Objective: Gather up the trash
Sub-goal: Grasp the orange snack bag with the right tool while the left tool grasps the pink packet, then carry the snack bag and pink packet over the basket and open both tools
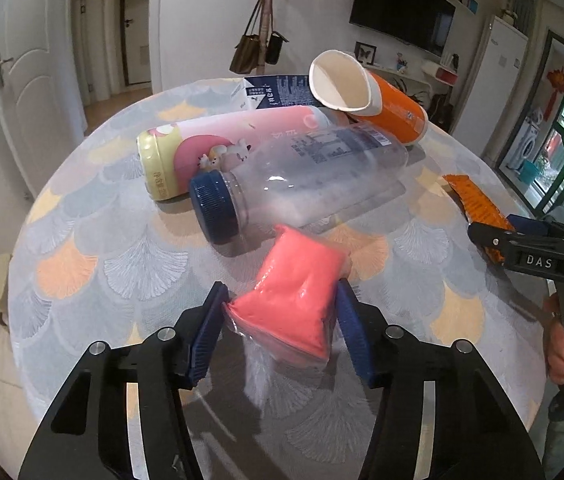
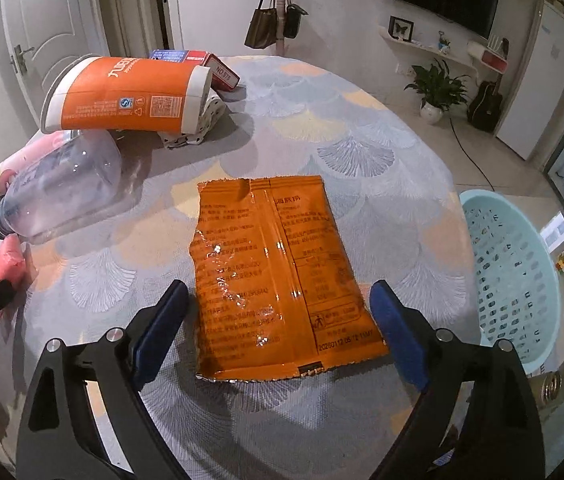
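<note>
Table (image 2: 362,128): round, patterned cloth; the landmark for all that follows, with trash spread over its far and middle parts.
Basket (image 2: 510,272): pale blue, off the table's right edge and lower; likely where the trash goes.
Cup (image 2: 122,94): orange, on its side at the table's far left, resting partly on the bottle.
Bottle (image 1: 314,176): clear, blue cap, lying mid-table, touching the pink can (image 1: 218,148) behind it.
Wrapper (image 2: 278,272): flat orange packet near the table's near edge, lying between the right gripper's fingers.
Right gripper (image 2: 282,320): wide, both pads apart from the wrapper's edges; nothing held.
Pouch (image 1: 298,300): pink, soft, at the table's near side just in front of the bottle's cap.
Left gripper (image 1: 280,336): narrowed onto the pouch, pads pressing its sides; whether it is lifted off the table I cannot tell.
Doing it well: the wrapper lies flat and slick, so I judge the right pads should come low, pinch one edge, then swing toward the basket.
</note>
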`<state>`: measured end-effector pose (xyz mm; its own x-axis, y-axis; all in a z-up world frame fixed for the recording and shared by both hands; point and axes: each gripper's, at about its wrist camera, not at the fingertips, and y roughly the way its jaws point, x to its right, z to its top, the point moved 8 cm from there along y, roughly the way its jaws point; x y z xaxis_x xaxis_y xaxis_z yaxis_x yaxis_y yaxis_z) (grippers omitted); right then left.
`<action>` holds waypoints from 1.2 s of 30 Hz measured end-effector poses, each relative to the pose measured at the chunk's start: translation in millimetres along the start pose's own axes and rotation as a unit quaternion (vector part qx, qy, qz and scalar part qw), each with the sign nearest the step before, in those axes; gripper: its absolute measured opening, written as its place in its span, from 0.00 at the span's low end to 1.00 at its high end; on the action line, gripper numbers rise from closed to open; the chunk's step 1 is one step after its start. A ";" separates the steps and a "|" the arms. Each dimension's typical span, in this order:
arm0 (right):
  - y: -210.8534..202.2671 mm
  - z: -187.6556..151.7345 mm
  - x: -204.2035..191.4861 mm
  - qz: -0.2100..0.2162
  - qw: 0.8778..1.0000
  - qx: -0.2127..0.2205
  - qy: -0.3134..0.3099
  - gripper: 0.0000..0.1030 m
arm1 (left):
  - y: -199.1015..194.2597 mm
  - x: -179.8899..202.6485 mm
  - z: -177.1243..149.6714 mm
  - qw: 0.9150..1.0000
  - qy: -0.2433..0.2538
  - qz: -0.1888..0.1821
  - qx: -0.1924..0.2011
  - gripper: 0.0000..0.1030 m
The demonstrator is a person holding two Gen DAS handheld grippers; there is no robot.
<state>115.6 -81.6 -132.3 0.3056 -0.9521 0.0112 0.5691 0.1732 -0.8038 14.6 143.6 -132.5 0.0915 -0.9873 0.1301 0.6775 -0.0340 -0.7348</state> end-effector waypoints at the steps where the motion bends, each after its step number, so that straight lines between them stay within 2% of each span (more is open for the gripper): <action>1: -1.3 -0.1 1.0 -0.001 1.000 0.003 0.001 0.79 | -1.0 1.3 0.5 1.000 -0.002 -0.004 0.002 0.51; 3: -3.2 0.1 0.4 0.000 1.000 0.008 -0.003 0.67 | -5.1 4.3 1.1 1.000 -0.002 -0.011 0.009 0.51; 7: -6.3 -0.8 -3.8 0.005 1.000 0.014 -0.015 0.58 | -12.5 19.3 4.1 1.000 0.011 -0.020 0.021 0.51; 9: -9.7 -1.3 -5.7 0.008 1.000 0.021 -0.019 0.47 | -15.9 25.4 6.2 0.999 0.015 -0.025 0.027 0.51; 12: -14.4 -2.9 -4.8 0.022 0.999 0.028 -0.015 0.44 | -21.3 35.6 9.6 0.998 0.020 -0.039 0.035 0.51; 16: -26.8 1.9 0.5 0.044 0.998 0.046 0.002 0.44 | -25.5 51.6 17.7 0.997 0.025 -0.055 0.042 0.51; 23: -60.3 15.1 33.1 0.036 0.995 0.092 0.033 0.44 | -31.4 95.2 42.5 0.992 0.054 -0.089 0.066 0.51; 28: -81.3 21.5 73.5 0.013 0.991 0.120 0.063 0.44 | -29.3 135.5 65.4 0.986 0.080 -0.120 0.078 0.51; 34: -94.3 18.8 133.4 -0.016 0.984 0.137 0.117 0.44 | -17.6 201.0 93.6 0.977 0.120 -0.156 0.086 0.51; 36: -91.4 14.5 158.5 -0.003 0.980 0.132 0.148 0.44 | -9.6 222.8 101.5 0.974 0.130 -0.169 0.081 0.51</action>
<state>123.0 -244.7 -48.4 0.0884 -0.9779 -0.1895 0.7600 0.1892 -0.6218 102.5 -60.3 -28.9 -0.3294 -0.9309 0.1577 0.7455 -0.3590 -0.5615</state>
